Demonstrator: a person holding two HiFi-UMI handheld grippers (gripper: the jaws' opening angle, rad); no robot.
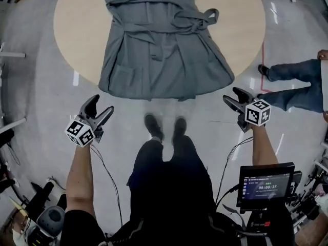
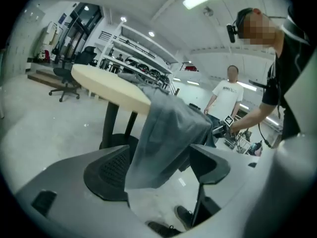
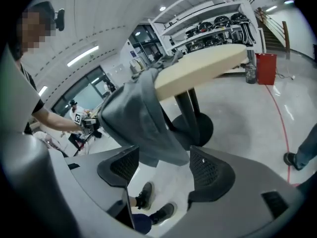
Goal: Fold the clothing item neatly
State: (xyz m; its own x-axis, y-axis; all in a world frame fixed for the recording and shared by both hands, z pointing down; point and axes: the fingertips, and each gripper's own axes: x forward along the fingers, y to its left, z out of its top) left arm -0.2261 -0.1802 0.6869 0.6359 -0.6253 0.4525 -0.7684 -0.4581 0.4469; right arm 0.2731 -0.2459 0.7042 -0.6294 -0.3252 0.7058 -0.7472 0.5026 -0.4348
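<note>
A grey robe-like garment (image 1: 164,50) with a tied belt lies spread on the round beige table (image 1: 77,24); its hem hangs over the near edge. My left gripper (image 1: 101,105) hovers below and to the left of the hem, open and empty. At the hem's right corner my right gripper (image 1: 233,96) is also open, holding nothing. In the left gripper view the hanging cloth (image 2: 168,133) shows beyond the left gripper (image 2: 158,167), not touching its jaws. The right gripper view has the draped cloth (image 3: 138,118) ahead of the right gripper (image 3: 163,167), also apart from the jaws.
The table stands on a dark pedestal (image 3: 193,123). A person's legs in jeans (image 1: 292,81) are at the right, near a red floor line. My own feet (image 1: 164,127) stand just before the table. A small monitor (image 1: 265,184) is at lower right, with equipment at lower left.
</note>
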